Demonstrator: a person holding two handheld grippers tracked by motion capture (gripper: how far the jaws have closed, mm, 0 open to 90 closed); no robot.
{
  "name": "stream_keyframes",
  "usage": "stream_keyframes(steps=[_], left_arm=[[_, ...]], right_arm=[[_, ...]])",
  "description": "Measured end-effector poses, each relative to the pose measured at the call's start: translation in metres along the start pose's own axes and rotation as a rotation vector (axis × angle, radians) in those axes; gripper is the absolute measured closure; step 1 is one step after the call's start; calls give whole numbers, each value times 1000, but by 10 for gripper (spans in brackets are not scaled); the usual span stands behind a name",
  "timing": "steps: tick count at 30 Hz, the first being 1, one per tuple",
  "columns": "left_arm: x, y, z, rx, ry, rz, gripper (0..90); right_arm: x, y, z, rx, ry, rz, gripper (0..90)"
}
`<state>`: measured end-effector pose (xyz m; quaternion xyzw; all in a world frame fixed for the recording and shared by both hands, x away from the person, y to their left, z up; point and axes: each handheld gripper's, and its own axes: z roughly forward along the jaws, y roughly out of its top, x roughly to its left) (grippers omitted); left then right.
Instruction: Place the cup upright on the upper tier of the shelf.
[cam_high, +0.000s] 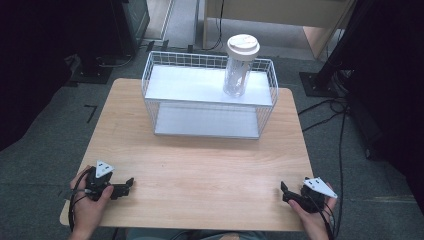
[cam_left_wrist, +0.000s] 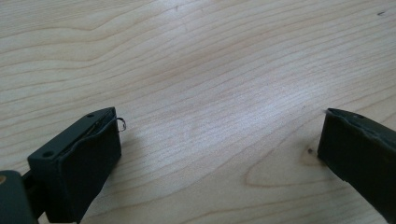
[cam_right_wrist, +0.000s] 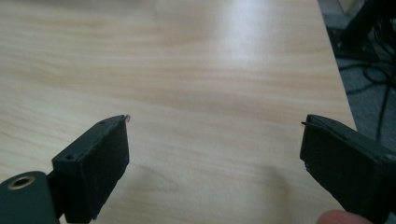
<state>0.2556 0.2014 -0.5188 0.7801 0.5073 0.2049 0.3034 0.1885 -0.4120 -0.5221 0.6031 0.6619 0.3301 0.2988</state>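
Note:
A clear tumbler with a white lid (cam_high: 240, 67) stands upright on the top shelf of a white wire rack (cam_high: 210, 95) at the back of the wooden table (cam_high: 200, 165). My left gripper (cam_high: 127, 186) rests near the table's front left corner, held by a hand; in the left gripper view it (cam_left_wrist: 219, 135) is open, its jaws wide apart over bare wood. My right gripper (cam_high: 285, 190) sits near the front right corner, also open (cam_right_wrist: 215, 144) with nothing between its jaws. Both are far from the tumbler.
The rack's lower shelf (cam_high: 205, 122) holds nothing. Cables (cam_high: 330, 112) lie on the grey floor to the right of the table, beside dark stands (cam_high: 325, 75). A fingertip (cam_right_wrist: 338, 217) shows at the bottom of the right gripper view.

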Motion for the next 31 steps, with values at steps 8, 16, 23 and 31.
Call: stream_keyframes(steps=[8, 16, 23, 31], left_arm=[[0, 0, 0, 0, 0, 0, 0], [0, 0, 0, -1, 0, 0, 0], [0, 1, 1, 1, 1, 3, 0], [0, 2, 1, 0, 1, 0, 0]], right_arm=[[10, -1, 3, 56, -38, -96, 142], [0, 0, 5, 99, 75, -34, 141], [0, 0, 5, 100, 77, -33, 140], [0, 0, 5, 101, 77, -33, 138]])
